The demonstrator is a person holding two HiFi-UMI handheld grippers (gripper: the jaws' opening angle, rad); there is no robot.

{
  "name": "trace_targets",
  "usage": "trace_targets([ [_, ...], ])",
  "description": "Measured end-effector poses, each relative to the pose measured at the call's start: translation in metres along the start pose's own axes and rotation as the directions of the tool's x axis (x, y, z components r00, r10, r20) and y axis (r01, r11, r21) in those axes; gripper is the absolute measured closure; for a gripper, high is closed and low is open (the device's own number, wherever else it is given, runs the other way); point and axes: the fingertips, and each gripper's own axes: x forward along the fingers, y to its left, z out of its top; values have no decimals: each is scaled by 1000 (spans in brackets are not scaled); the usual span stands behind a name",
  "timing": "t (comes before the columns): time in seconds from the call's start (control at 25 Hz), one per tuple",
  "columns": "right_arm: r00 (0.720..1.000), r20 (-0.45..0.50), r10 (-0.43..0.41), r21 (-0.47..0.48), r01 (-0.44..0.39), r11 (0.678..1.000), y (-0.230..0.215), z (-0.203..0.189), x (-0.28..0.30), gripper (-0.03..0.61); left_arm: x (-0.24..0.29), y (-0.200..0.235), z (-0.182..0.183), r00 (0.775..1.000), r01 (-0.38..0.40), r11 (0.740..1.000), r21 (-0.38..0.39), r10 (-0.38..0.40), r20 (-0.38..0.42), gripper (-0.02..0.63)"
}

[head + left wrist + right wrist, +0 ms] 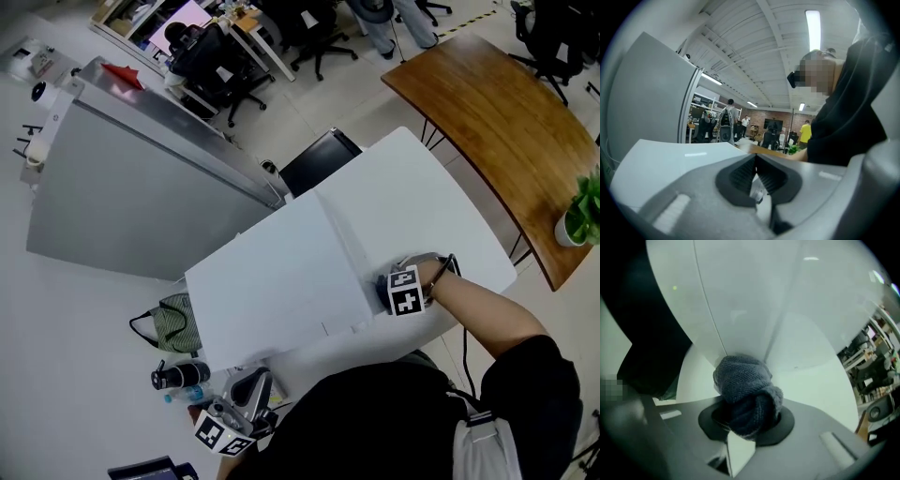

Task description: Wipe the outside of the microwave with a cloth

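The microwave is a plain white box standing on the white table. My right gripper is at the box's near right side, shut on a bunched dark grey-blue cloth. In the right gripper view the cloth bulges out of the gripper and presses against a vertical corner of the white microwave. My left gripper hangs low at the front left, away from the box. In the left gripper view its jaws meet with nothing between them.
A grey partition stands left of the table, with a black case behind the table. A green bag and a dark bottle lie on the floor at the left. A wooden table with a potted plant is at the right.
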Motion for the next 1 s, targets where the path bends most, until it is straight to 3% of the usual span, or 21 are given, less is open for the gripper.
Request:
trace_targets([
  [0.16,982,153,-111,198,79,977,-5,3,-81,502,-29,1,11,998,10,1000,11,-10,57,611],
  [0.24,956,256,-144,272,71,960,11,14,-122,502,-49,-3,15,996,33,999,23,-35,85,610],
  [0.32,911,380,-158,313,34,949,39,38,-163,502,-75,-10,14,992,60,997,39,-63,106,611],
  [0.44,803,559,-206,346,0,938,83,96,-220,502,-121,-18,4,985,95,994,56,-102,137,611],
  [0.64,553,763,-334,437,-61,897,160,191,-267,502,-190,-34,-19,971,159,985,66,-168,171,611],
  [0.72,474,797,-374,464,-85,882,184,219,-275,502,-208,-42,-22,963,187,980,71,-197,184,611],
  [0.84,398,822,-406,490,-134,861,213,252,-280,502,-229,-55,-19,954,211,975,70,-221,201,611],
  [1.0,347,840,-417,496,-179,850,254,270,-283,502,-251,-78,-15,950,222,970,94,-237,204,611],
])
